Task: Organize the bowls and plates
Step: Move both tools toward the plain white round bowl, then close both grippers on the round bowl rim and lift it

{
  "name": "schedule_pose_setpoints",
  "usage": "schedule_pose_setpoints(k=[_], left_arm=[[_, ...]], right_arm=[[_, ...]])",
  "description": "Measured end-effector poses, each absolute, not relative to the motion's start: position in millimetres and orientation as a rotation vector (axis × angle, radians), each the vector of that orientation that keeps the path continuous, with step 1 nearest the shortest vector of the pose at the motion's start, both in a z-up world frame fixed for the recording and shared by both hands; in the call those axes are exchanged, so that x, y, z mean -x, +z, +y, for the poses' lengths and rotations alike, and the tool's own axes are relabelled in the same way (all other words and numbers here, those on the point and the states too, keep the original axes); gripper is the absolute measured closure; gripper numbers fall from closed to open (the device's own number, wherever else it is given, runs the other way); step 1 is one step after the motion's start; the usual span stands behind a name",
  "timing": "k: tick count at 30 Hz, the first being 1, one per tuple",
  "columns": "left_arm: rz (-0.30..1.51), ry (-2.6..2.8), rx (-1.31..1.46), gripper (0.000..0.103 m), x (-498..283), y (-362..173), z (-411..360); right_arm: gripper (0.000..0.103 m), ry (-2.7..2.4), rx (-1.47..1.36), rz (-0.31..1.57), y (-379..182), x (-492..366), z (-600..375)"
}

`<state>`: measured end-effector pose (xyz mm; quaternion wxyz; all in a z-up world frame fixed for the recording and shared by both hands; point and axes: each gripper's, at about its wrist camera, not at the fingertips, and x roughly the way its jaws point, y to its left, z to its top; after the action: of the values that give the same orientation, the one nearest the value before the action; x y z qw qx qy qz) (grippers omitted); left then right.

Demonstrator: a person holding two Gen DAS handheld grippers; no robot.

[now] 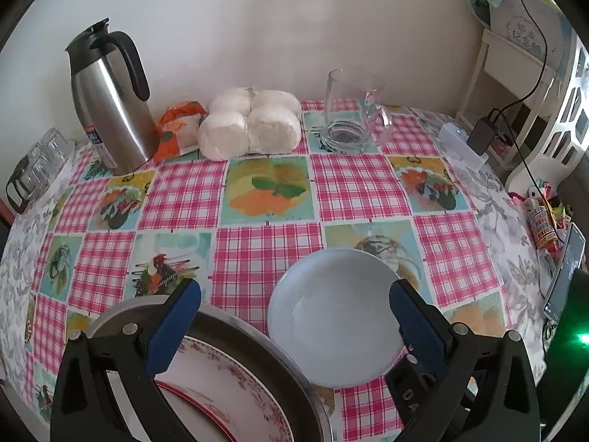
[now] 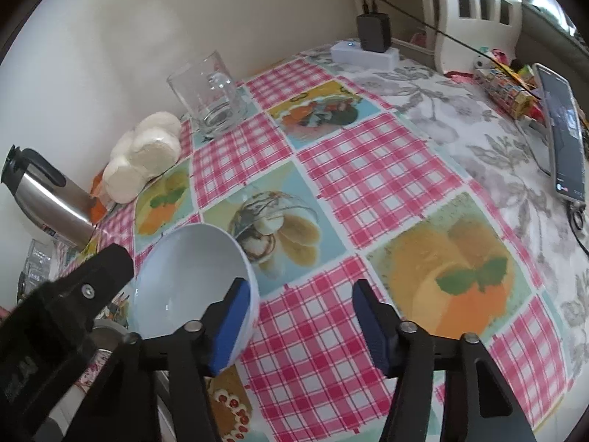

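Writing: you can read no brand or label clearly; the print on the flask [image 1: 110, 99] sticker is too small, and the characters on the white shelf [image 1: 522, 33] at upper right are blurred.
Bowl: your pale blue bowl [image 1: 337, 316] sits on the checked cloth [image 1: 265, 250], near the front edge.
Pan: a metal pan [image 1: 257, 346] lies just left of the bowl, with a red-patterned plate [image 1: 228, 397] inside it.
Left claw: your left gripper [image 1: 294, 294] stands wide apart and grips nothing; the bowl lies between its blue pads [image 1: 419, 328], nearer the right one, and its left finger overlaps the pan rim.
Right claw: your right gripper [image 2: 298, 320] is part open; its left pad [image 2: 230, 326] sits at the bowl's near rim, whether touching you cannot tell, and bare cloth shows between the fingers.
Background: glass mug [image 1: 349, 114], bagged buns [image 1: 250, 125].
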<state>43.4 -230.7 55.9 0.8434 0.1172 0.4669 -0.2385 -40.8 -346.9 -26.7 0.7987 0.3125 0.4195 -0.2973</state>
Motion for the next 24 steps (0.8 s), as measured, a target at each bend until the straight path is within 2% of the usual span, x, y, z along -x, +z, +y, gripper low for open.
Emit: schedule_pose_setpoints(k=[5,14,24], left_arm=[[1.022,-0.498,-0.208,0.001,-47.3,50.8,-226.9],[1.030,-0.509,-0.205,0.001,-46.3,48.9,-227.8],[1.040,-0.550,-0.229,0.001,-37.2,45.5,-237.5]], right_arm=[[0.051,-0.607,-0.701,0.916,-38.8,36.9,-347.1],[0.071,-0.564,-0.714,0.910,-38.3,35.9,-346.1],[0.071,-0.620,-0.723,0.916,-35.2,55.3,-369.0]])
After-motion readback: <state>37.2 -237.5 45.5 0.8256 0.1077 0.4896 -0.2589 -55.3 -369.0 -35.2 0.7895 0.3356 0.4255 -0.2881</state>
